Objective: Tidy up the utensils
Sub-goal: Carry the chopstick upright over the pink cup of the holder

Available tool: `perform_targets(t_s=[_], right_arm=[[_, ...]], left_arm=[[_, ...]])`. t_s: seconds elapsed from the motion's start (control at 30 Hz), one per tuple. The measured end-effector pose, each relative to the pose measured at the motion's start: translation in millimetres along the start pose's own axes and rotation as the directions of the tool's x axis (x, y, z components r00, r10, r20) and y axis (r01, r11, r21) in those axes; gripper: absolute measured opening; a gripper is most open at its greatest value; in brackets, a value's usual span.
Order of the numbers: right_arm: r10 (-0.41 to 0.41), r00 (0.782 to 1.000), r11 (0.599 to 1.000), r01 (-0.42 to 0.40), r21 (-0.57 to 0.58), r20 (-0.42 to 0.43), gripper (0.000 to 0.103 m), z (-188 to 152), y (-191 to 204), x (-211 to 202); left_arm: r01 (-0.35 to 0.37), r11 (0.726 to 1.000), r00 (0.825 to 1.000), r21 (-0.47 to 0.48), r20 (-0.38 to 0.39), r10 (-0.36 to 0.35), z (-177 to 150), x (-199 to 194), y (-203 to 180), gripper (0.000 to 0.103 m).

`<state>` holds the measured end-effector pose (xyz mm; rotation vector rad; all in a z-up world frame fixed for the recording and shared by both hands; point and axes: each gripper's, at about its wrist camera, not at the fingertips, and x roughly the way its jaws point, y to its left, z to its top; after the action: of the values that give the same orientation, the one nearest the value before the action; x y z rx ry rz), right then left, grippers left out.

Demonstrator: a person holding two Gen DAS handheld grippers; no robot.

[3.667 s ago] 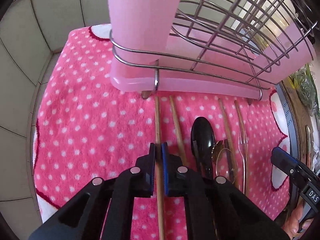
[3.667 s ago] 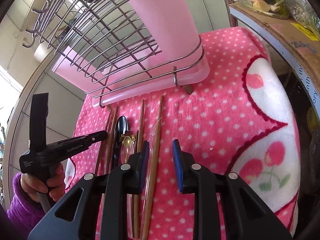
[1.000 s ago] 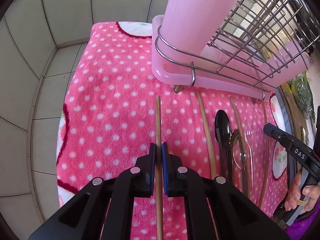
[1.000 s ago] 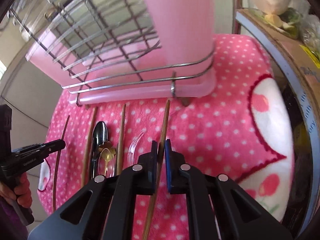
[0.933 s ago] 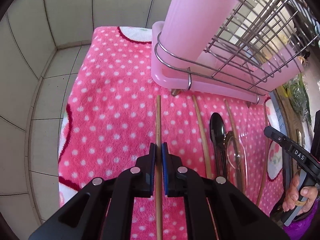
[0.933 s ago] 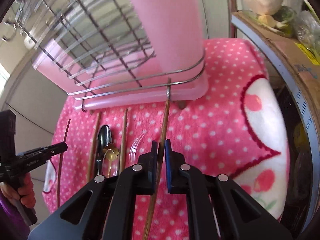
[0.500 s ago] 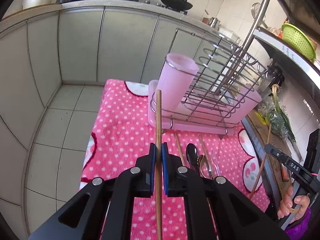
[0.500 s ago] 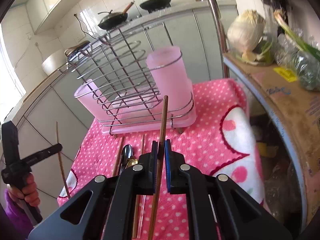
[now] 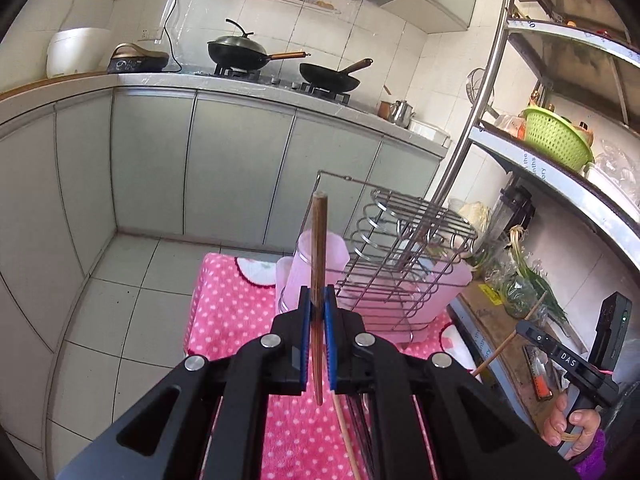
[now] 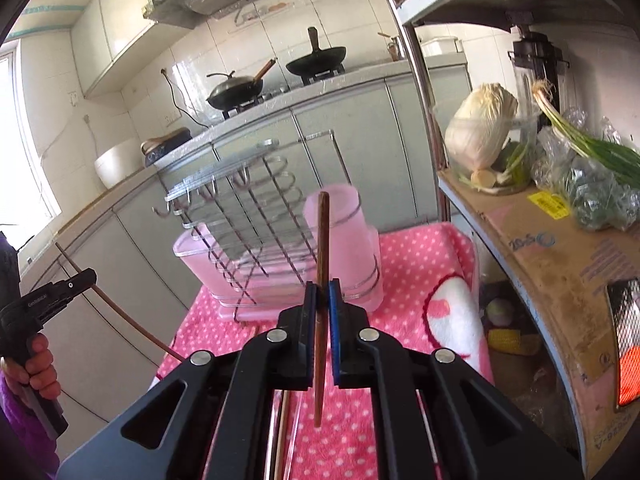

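My left gripper (image 9: 316,300) is shut on a brown chopstick (image 9: 319,248), held in the air with its tip in front of the pink utensil cup (image 9: 334,258). My right gripper (image 10: 323,292) is shut on a second chopstick (image 10: 322,240), which also points toward the cup (image 10: 344,232). The cup stands at one end of a wire rack (image 10: 240,208) on a pink dotted cloth (image 10: 416,264). Each view shows the other gripper off to the side, its chopstick (image 9: 508,344) (image 10: 120,316) slanting. A pale chopstick (image 9: 345,428) and dark utensils lie on the cloth, mostly hidden under my left gripper.
A metal shelf (image 10: 532,240) with cabbage and green onions stands just right of the cloth, its upright pole (image 9: 460,152) close to the rack. Grey cabinets (image 9: 240,168) with woks on top run behind. Tiled floor (image 9: 100,320) lies left of the cloth.
Both grippers have risen from the cloth and tilted upward, each carrying its chopstick. The rack and cup now sit farther below and ahead.
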<state>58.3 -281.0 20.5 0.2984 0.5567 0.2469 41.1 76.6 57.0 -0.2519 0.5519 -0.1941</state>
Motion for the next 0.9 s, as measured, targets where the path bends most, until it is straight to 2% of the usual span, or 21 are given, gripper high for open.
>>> perform_targets(t_s=[0.33, 0.4, 0.7, 0.9], right_arm=[[0.094, 0.992, 0.996, -0.093, -0.018, 0.082, 0.006, 88, 7, -19], [0.090, 0.990, 0.996, -0.087, -0.035, 0.105, 0.006, 105, 10, -23], [0.034, 0.980, 0.997, -0.018, -0.080, 0.198, 0.006, 158, 17, -19], [-0.014, 0.984, 0.994, 0.032, -0.101, 0.176, 0.006, 166, 18, 8]], left_arm=[[0.091, 0.995, 0.994, -0.044, 0.060, -0.088, 83, -9, -6, 0.006], [0.093, 0.995, 0.993, -0.043, 0.075, -0.090, 98, -10, -7, 0.006], [0.001, 1.000, 0.987, 0.015, 0.162, -0.004, 144, 1, -13, 0.006], [-0.039, 0.999, 0.991, 0.021, 0.131, 0.036, 152, 30, -8, 0.006]])
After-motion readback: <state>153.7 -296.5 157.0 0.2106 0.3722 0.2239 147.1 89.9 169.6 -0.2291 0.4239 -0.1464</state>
